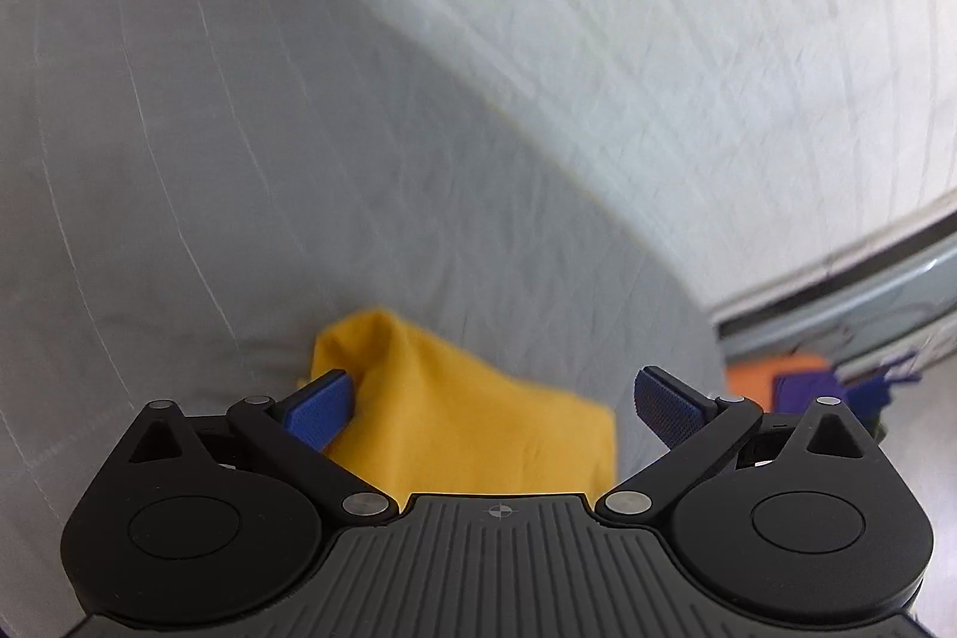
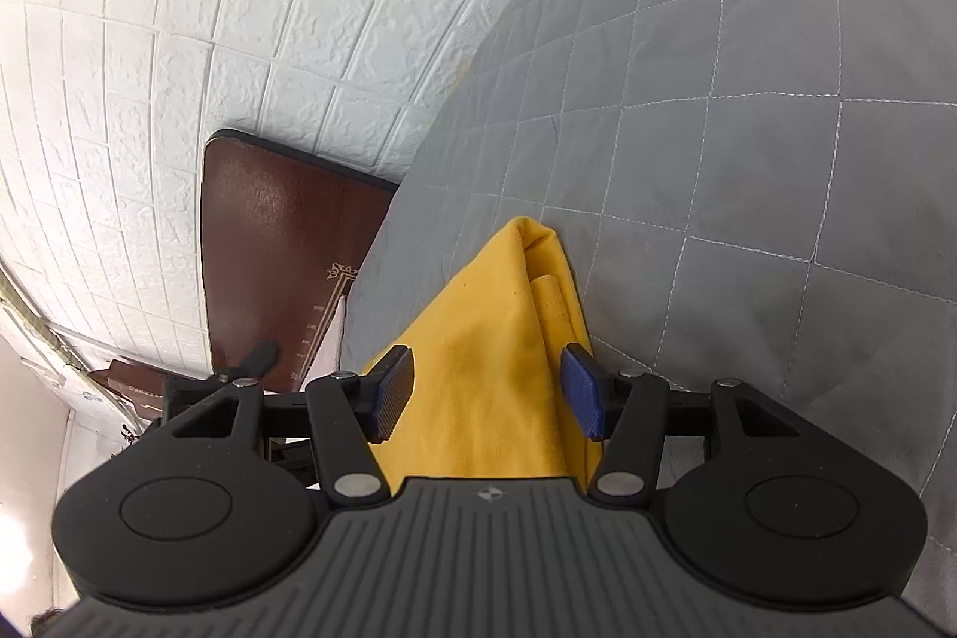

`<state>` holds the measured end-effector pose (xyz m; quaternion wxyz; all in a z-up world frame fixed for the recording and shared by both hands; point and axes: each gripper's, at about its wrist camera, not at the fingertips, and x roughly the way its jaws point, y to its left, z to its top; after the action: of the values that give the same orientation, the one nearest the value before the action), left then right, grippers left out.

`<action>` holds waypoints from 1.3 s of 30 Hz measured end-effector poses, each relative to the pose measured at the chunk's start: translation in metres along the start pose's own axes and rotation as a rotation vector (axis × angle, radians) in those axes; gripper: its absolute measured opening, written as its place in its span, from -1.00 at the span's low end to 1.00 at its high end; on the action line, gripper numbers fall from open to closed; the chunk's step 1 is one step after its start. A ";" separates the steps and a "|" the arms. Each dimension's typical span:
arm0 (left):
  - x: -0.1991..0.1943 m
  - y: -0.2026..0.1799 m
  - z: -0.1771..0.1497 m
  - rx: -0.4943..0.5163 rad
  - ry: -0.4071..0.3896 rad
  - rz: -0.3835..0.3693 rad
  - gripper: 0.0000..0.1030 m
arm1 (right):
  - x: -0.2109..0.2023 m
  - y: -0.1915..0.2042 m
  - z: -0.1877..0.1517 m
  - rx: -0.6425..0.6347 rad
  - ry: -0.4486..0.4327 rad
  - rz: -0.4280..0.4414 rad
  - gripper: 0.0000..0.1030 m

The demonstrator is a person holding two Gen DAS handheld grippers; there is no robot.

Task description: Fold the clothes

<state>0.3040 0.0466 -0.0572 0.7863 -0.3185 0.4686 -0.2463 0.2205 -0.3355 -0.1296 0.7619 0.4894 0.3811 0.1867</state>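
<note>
On the grey quilted bed cover (image 2: 747,147), a yellow garment (image 2: 490,363) is lying bunched into a narrow, folded-over heap, with a stitched hem showing along its right side in the right wrist view. It is sitting close to the cover's edge, beside the white brick-pattern wall (image 2: 209,10) and a dark brown wooden board (image 2: 269,243) that is leaning against that wall.

The right gripper (image 2: 487,390) is hovering over the near end of the garment with its jaws standing apart, one blue pad (image 2: 392,393) on each side of the cloth; whether the pads are touching the fabric cannot be told.

Seen from the left wrist camera, which is blurred, the same yellow garment (image 1: 472,417) is lying on the grey cover (image 1: 239,130) just ahead of the left gripper (image 1: 496,408). Its jaws are spread wide. The left blue pad (image 1: 320,408) is sitting against, or just in front of, a raised fold of the cloth, while the other pad is standing clear of the garment over the cover's edge.

Beyond that edge, something orange (image 1: 747,381) and something purple (image 1: 807,390) are lying lower down, too blurred to name.
</note>
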 end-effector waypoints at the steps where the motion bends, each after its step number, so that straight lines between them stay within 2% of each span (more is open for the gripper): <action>1: 0.003 -0.001 0.000 -0.002 0.011 0.002 1.00 | 0.000 0.000 0.000 0.002 -0.001 0.000 0.16; 5: 0.011 0.002 0.007 -0.048 0.041 -0.021 1.00 | -0.002 -0.001 -0.001 0.012 -0.004 0.007 0.16; 7: 0.010 0.010 0.012 -0.100 0.005 -0.074 1.00 | -0.002 -0.001 -0.001 0.012 -0.004 0.008 0.16; 9: 0.001 0.018 0.017 -0.145 -0.104 -0.104 1.00 | -0.001 -0.001 -0.001 0.011 -0.005 0.007 0.16; 11: -0.012 0.026 0.017 -0.167 -0.229 -0.080 1.00 | -0.002 -0.001 -0.001 0.017 -0.005 0.012 0.16; 13: -0.021 0.034 0.016 -0.194 -0.302 -0.052 1.00 | -0.003 -0.003 -0.001 0.028 -0.005 0.020 0.16; 15: -0.027 0.038 0.013 -0.209 -0.295 -0.048 1.00 | -0.003 -0.004 0.000 0.035 -0.004 0.028 0.16; 17: -0.032 0.033 0.008 -0.181 -0.265 -0.051 1.00 | -0.006 -0.004 0.001 0.036 -0.010 0.039 0.16; 23: -0.031 -0.011 -0.012 -0.012 -0.127 -0.145 1.00 | -0.024 0.016 0.008 0.009 -0.100 0.108 0.24; 24: -0.023 -0.017 -0.016 0.003 -0.096 -0.151 1.00 | -0.024 0.022 0.010 0.000 -0.105 0.125 0.32; 26: -0.006 -0.023 -0.021 0.006 -0.062 -0.124 1.00 | -0.010 0.033 0.013 0.000 -0.061 0.122 0.35; 28: 0.007 -0.018 -0.024 -0.003 -0.063 -0.065 1.00 | 0.012 0.035 0.013 0.029 0.006 0.059 0.35; 29: 0.012 -0.012 -0.025 -0.015 -0.073 -0.037 0.93 | 0.021 0.030 0.015 0.045 0.020 0.021 0.34; 30: 0.013 -0.003 -0.026 -0.038 -0.087 -0.028 0.86 | 0.026 0.023 0.018 0.057 0.016 -0.014 0.10; 31: 0.010 0.007 -0.026 -0.073 -0.104 -0.038 0.66 | 0.032 0.016 0.020 0.069 0.011 -0.050 -0.20; 32: 0.006 0.015 -0.027 -0.106 -0.113 -0.038 0.42 | 0.032 0.008 0.025 0.084 -0.011 -0.082 -0.75; 33: -0.001 0.020 -0.028 -0.125 -0.118 -0.027 0.35 | 0.026 0.002 0.029 0.100 -0.052 -0.099 -0.82; 34: -0.009 0.020 -0.029 -0.122 -0.130 -0.018 0.36 | 0.016 0.000 0.030 0.109 -0.086 -0.107 -0.78; 36: -0.028 0.012 -0.035 -0.074 -0.167 0.012 0.66 | 0.000 0.009 0.021 0.053 -0.086 -0.092 0.05; 37: -0.038 0.004 -0.041 -0.042 -0.188 0.024 0.85 | -0.008 0.016 0.015 0.016 -0.077 -0.078 0.15; 38: -0.048 -0.004 -0.050 -0.008 -0.204 0.006 0.97 | -0.012 0.022 0.007 -0.012 -0.050 -0.063 0.15; 39: -0.055 -0.013 -0.060 0.027 -0.203 -0.034 1.00 | -0.013 0.028 -0.003 -0.030 -0.003 -0.048 0.16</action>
<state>0.2246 0.0594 -0.0370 0.8297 -0.3392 0.3776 -0.2323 0.2122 -0.3298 -0.1003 0.7739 0.4691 0.3885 0.1734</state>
